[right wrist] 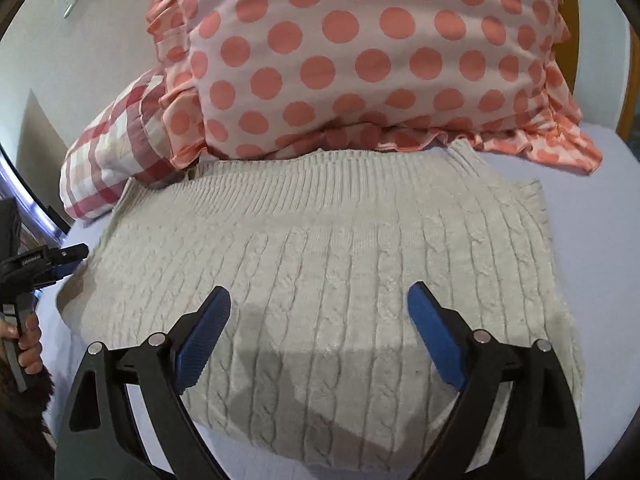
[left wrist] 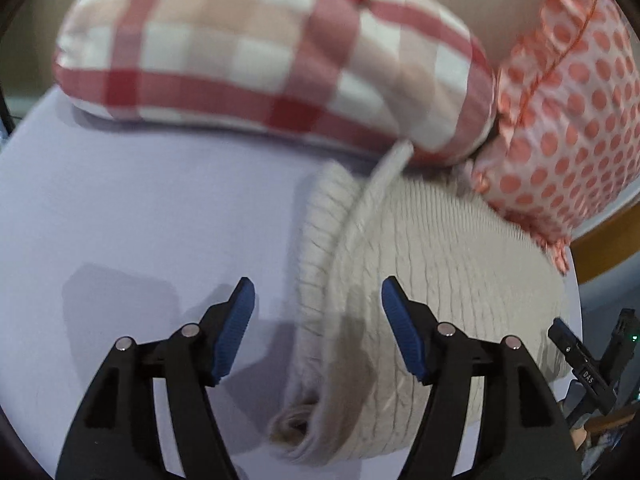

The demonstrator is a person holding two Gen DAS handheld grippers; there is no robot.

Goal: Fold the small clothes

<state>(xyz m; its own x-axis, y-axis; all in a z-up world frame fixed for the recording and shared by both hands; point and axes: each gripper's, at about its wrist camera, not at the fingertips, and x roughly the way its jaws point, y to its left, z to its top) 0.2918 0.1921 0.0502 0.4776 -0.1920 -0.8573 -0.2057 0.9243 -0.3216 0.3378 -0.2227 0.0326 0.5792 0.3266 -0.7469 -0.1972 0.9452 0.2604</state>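
A cream cable-knit sweater (right wrist: 328,264) lies folded into a thick rectangle on the pale lilac bed sheet (right wrist: 600,208). In the left wrist view the sweater (left wrist: 432,264) shows from its left side, with folded layers stacked at the edge. My left gripper (left wrist: 318,294) is open and empty, just above the sweater's left edge. My right gripper (right wrist: 320,300) is open and empty, hovering over the sweater's near half. The left gripper also shows in the right wrist view (right wrist: 60,260), beside the sweater's left edge.
A pink polka-dot pillow (right wrist: 360,52) with a frill rests against the sweater's far edge. A red-and-white checked pillow (left wrist: 260,48) lies to its left. Bare sheet (left wrist: 120,208) lies left of the sweater. A wooden bed frame (right wrist: 624,92) shows at the right.
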